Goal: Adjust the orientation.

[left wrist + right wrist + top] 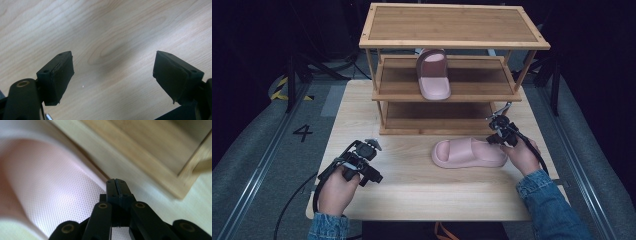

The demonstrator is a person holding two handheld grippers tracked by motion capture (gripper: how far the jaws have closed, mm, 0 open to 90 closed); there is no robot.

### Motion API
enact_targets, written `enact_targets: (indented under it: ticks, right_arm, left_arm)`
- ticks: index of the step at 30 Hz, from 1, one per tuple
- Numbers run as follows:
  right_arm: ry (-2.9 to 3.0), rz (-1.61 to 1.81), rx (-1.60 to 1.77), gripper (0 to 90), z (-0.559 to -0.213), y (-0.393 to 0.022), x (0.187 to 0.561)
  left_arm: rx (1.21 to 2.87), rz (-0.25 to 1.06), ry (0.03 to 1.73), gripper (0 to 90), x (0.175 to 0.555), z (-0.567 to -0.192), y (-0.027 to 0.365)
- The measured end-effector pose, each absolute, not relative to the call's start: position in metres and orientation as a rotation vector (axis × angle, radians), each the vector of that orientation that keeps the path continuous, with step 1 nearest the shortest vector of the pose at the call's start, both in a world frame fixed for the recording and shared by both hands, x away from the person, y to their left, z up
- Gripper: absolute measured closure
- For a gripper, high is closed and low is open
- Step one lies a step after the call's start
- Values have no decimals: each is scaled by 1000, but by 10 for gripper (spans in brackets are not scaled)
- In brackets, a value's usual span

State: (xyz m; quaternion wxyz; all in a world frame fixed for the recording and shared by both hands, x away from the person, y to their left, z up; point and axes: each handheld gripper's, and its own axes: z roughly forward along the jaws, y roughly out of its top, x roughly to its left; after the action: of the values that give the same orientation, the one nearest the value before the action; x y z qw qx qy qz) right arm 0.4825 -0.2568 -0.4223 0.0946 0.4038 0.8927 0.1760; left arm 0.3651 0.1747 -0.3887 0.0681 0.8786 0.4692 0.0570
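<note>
— What did the high view give you?

— A pink slipper lay sideways on the table before the wooden rack; its twin sat on the middle shelf. My right gripper hung at the near slipper's heel end, my left gripper well apart.

— And the left gripper view?

— Bare tabletop, my jaws spread wide, grasping nothing.

— The right gripper view?

— My right gripper was clenched tight beside the slipper's dotted sole, blurred; contact was hard to judge. The rack's frame lay beyond.

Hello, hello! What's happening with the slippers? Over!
Left gripper open over bare table. Right gripper shut at table slipper's heel. Other slipper on shelf. Nothing blocking.
</note>
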Motion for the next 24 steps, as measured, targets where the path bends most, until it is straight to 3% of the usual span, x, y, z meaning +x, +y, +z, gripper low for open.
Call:
enact_targets:
  ticks: [20, 24]
  right_arm:
    - [2807, 493, 1125, 896, -417, -258, 408]
    - [2760, 641, 1187, 780, -404, -260, 402]
  left_arm:
    - [2676, 124, 1250, 169, 410, -384, 125]
    - [2678, 119, 1241, 170, 412, -384, 121]
